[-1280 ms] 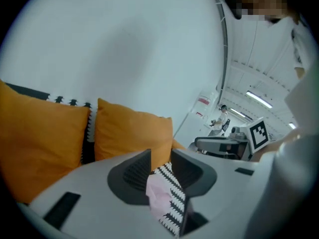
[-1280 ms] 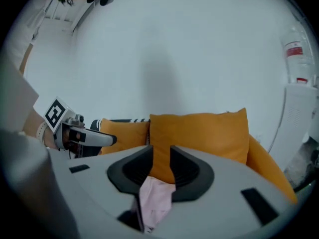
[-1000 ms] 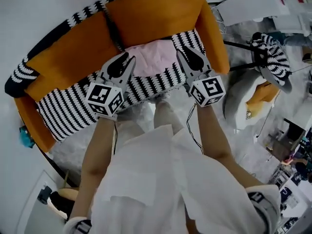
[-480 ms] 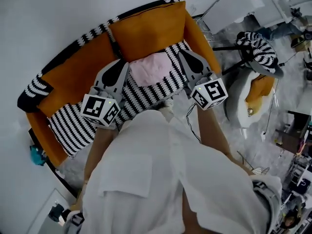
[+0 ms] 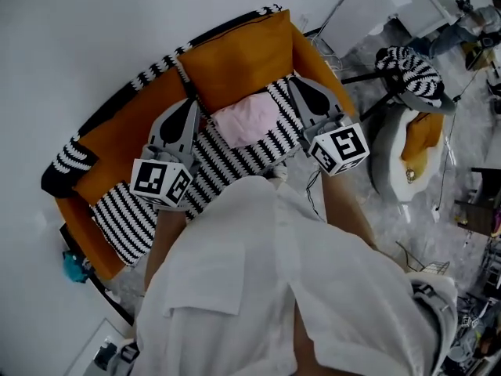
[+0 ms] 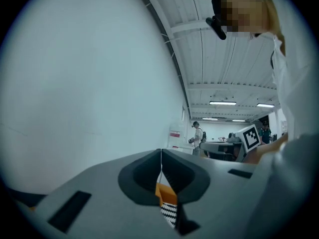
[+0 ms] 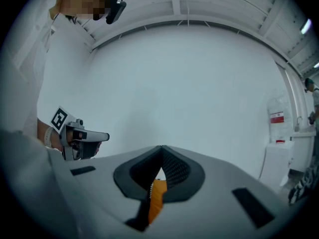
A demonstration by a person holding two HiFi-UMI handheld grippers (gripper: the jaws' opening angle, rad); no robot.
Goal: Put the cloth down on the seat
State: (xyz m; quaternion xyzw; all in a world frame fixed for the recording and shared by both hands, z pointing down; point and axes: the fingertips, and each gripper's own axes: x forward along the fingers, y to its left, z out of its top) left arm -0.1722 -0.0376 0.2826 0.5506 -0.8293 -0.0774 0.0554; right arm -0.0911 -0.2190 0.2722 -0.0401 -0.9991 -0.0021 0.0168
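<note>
We are in a big work hall, like a lab, with a small pretend living room set up in one corner. In the head view, an orange sofa (image 5: 235, 57) with a black-and-white striped cover stands against a plain white wall (image 5: 94, 37) in the upper middle of the frame. A striped chair (image 5: 409, 70) stands at the upper right. In the left gripper view, toward the right, we see a high ribbed ceiling (image 6: 224, 59), long strip lights (image 6: 223, 103), tables (image 6: 219, 151) and a person (image 6: 198, 133) standing far back.
</note>
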